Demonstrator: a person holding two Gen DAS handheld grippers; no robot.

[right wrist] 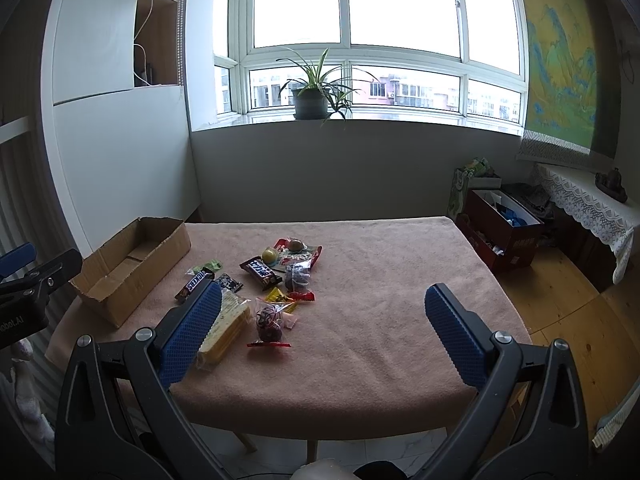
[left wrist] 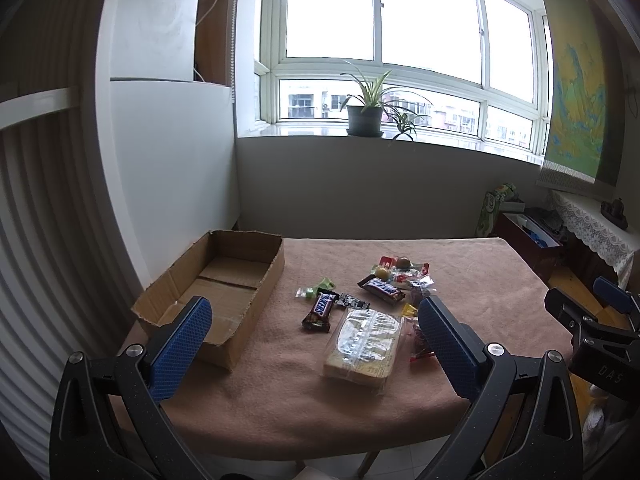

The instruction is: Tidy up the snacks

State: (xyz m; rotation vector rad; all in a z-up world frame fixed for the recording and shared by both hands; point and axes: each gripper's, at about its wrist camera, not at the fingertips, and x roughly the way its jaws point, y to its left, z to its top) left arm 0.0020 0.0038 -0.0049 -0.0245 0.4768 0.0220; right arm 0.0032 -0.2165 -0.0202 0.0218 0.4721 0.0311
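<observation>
I held both claws wide apart, pinching nothing. The clear plastic cracker pack [left wrist: 363,346] lay near the table's front edge, its long side pointing away, closest to my left claw [left wrist: 316,344]; the empty brown cardboard box [left wrist: 216,288] sat left.

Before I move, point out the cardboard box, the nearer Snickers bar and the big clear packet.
cardboard box [left wrist: 224,280], left wrist view, bare inside floor.
nearer Snickers bar [left wrist: 321,309], left wrist view, middle of the wrapper.
big clear packet [left wrist: 366,344], left wrist view, top of the wrapping.
</observation>
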